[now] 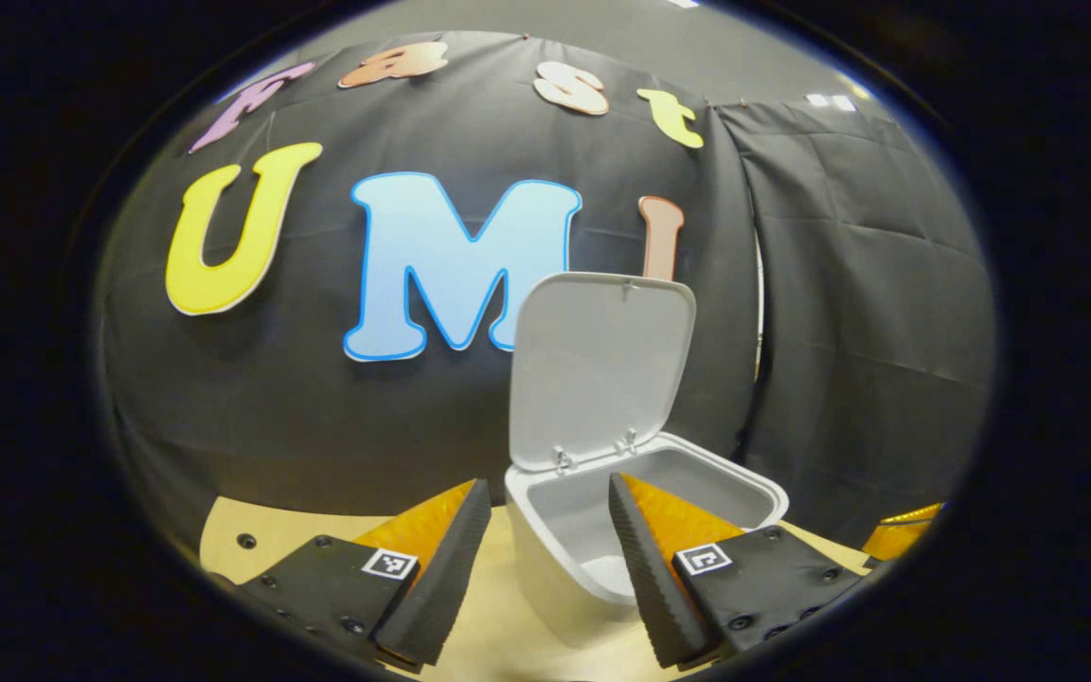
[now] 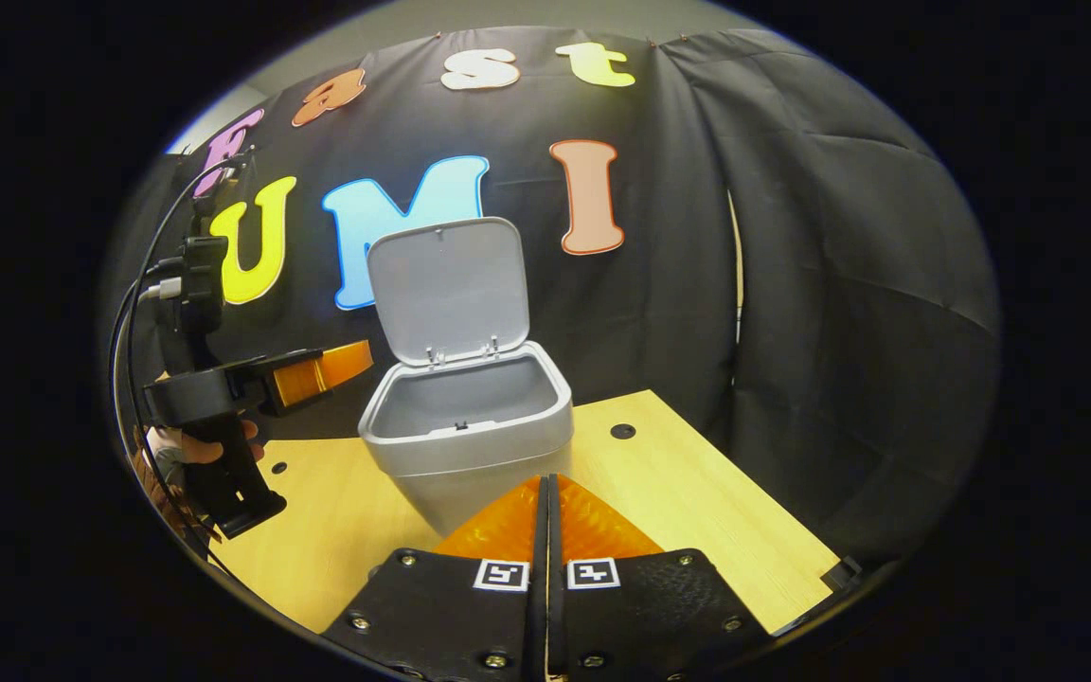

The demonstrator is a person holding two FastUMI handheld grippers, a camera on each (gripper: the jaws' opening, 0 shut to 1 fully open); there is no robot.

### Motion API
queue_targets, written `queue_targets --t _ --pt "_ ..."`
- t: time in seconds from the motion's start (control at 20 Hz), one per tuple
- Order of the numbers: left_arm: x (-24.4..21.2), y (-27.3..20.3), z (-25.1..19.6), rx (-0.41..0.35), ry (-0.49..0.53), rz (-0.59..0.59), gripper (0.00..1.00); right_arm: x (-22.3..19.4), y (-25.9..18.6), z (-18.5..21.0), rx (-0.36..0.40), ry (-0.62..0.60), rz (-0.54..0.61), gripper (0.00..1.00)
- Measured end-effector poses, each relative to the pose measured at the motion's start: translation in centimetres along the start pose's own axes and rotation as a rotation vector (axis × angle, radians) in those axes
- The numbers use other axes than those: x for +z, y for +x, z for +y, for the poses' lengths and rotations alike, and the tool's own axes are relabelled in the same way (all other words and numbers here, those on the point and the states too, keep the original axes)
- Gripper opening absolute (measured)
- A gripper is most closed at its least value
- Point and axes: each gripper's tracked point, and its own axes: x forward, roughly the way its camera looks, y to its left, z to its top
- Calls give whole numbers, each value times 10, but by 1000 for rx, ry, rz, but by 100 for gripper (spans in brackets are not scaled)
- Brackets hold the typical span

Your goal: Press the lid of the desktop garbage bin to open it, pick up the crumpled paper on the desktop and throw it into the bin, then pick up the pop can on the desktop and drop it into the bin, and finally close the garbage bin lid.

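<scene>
Bin [image 1: 564, 559] base behind tongs [image 1: 550, 493]

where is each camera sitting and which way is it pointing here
Left gripper view: rides on the left gripper, close to the bin, facing its raised lid and the booth wall; its own two fingers show apart at the bottom.
Right gripper view: rides on the right gripper, farther back over the table, facing the bin; its own fingers show closed together, and the left gripper with a hand appears at the left.
Shared: bin, open lid, table, left gripper.
</scene>
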Motion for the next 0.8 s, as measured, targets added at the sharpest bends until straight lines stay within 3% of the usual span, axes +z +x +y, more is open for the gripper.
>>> queue_targets --t 0.4,0.8 --pt "-2 -36 65 128 -2 -5 84 -12 17 52 134 -63 40 0" --pt "-14 -76 124 259 -28 8 84 -55 31 106 268 -141 132 1"
